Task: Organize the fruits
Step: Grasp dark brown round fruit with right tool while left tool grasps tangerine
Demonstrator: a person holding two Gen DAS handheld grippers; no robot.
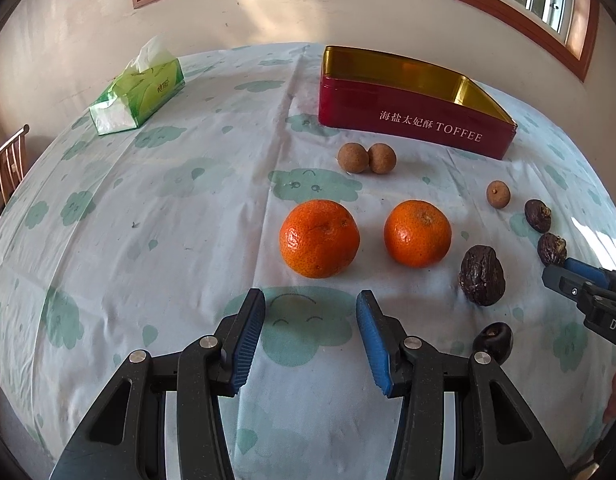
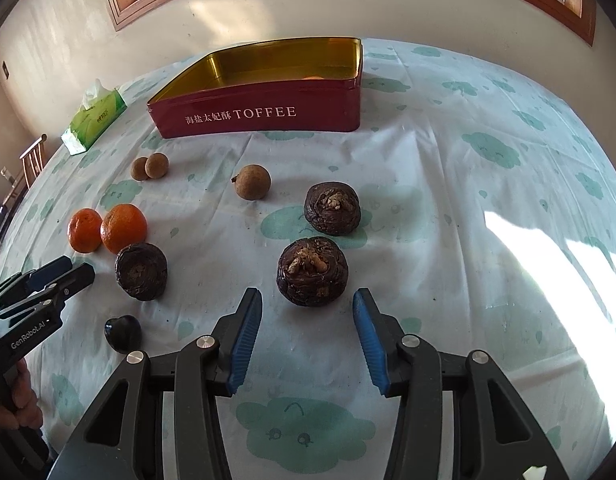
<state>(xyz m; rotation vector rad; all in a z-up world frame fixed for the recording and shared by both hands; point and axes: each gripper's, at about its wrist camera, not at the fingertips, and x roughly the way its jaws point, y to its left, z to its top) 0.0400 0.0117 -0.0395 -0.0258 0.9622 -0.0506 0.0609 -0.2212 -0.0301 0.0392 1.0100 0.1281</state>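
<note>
Two oranges [image 1: 319,238] [image 1: 417,233] lie on the tablecloth just ahead of my open, empty left gripper [image 1: 311,300]. Behind them lie two touching longans [image 1: 352,157] and a third longan [image 1: 498,194]. Dark water chestnuts [image 1: 482,275] lie to the right. My right gripper [image 2: 308,298] is open and empty, just short of a water chestnut [image 2: 312,271]; another one [image 2: 332,208] lies behind it, a third [image 2: 141,266] to the left. The red toffee tin [image 2: 268,114] stands open at the back, something orange just showing inside.
A green tissue pack [image 1: 138,90] lies at the far left of the table [image 1: 148,220]. A small dark fruit [image 2: 123,333] lies near the left gripper [image 2: 74,270]. A wooden chair [image 1: 12,160] stands beyond the left edge. A wall and window are behind.
</note>
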